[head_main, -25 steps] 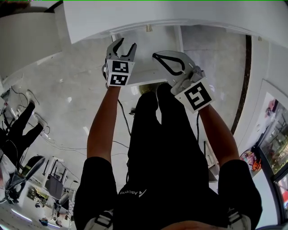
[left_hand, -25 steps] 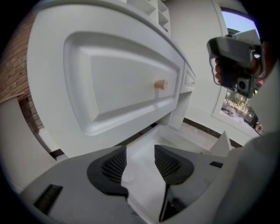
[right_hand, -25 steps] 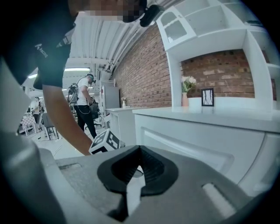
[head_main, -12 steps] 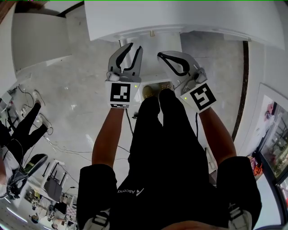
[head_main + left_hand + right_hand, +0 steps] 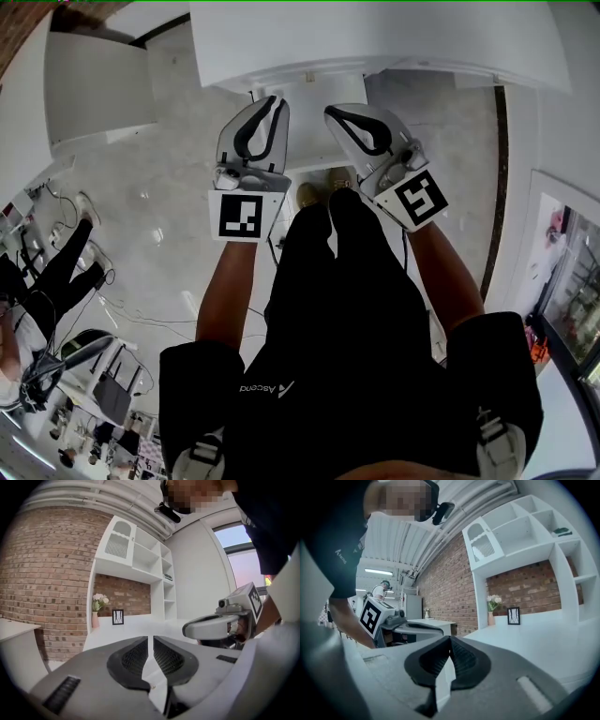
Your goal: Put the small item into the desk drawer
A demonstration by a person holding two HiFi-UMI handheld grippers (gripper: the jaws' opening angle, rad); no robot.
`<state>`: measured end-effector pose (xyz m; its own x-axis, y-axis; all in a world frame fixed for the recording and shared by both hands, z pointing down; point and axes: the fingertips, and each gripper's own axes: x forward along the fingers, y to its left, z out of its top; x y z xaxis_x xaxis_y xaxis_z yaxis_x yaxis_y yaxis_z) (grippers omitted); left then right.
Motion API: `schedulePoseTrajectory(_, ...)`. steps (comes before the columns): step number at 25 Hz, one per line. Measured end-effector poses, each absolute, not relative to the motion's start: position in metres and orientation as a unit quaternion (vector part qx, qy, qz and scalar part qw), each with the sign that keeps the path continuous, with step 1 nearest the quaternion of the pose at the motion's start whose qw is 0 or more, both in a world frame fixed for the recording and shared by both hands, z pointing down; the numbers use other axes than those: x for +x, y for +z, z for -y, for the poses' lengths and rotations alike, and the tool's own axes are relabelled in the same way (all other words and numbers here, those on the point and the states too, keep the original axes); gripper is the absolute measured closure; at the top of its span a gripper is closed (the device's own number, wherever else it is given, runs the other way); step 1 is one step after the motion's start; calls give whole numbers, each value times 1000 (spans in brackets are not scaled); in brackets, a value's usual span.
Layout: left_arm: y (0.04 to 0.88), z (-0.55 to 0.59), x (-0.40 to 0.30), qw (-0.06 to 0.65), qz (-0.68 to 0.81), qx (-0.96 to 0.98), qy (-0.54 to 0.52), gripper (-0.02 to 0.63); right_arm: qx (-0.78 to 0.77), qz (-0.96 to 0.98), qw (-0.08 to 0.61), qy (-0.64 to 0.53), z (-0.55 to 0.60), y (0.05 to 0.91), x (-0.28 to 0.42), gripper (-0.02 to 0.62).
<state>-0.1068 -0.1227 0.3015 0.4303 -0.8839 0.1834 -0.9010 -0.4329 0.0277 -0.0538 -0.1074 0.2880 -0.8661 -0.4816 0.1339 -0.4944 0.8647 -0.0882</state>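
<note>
So the person is standing at the white table point(image 5: 375, 37), holding both grippers up side by side in front of it, each pointing roughly level across the top. On the left gripper point(image 5: 277, 103) the jaws have just been closing. They're sitting almost together now, with only a thin slit showing at the tips and nothing in there. On the right gripper point(image 5: 331, 114) the jaws are clenched, tips touching, and they aren't gripping anything either.

Between the two grippers, just under the table edge, what looks like the drawer point(image 5: 307, 136) is poking out toward the person. I can't tell what's lying in it. I'm not making out the small item in any view, so I can't say where it's sitting.

Both gripper views are looking over the tabletop at a white shelf unit point(image 5: 525, 531) against a brick wall point(image 5: 47, 573). A vase of flowers point(image 5: 96, 613) and a picture frame point(image 5: 117, 616) are standing just beside each other at the back of the table. In the head view the person's black trousers point(image 5: 347, 300) are filling the middle, over a grey floor point(image 5: 159, 206).
</note>
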Motion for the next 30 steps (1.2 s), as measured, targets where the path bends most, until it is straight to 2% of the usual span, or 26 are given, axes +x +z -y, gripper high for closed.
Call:
schedulePoseTrajectory(6,227,104,-94,29,517,854,46,607,250,967,14,40,94,229,-46,594)
schedulePoseTrajectory(14,162,80,-69,4,503,864,24,607,251,967,-31,15,75,161,-29,594)
schedulePoseTrajectory(22,125,57,-48,-24,487,873,26,607,253,965,-72,-7,66,122,-8,594)
schedulePoseTrajectory(30,111,40,-38,-38,478,877,35,607,255,963,-81,-21,53,106,1,594)
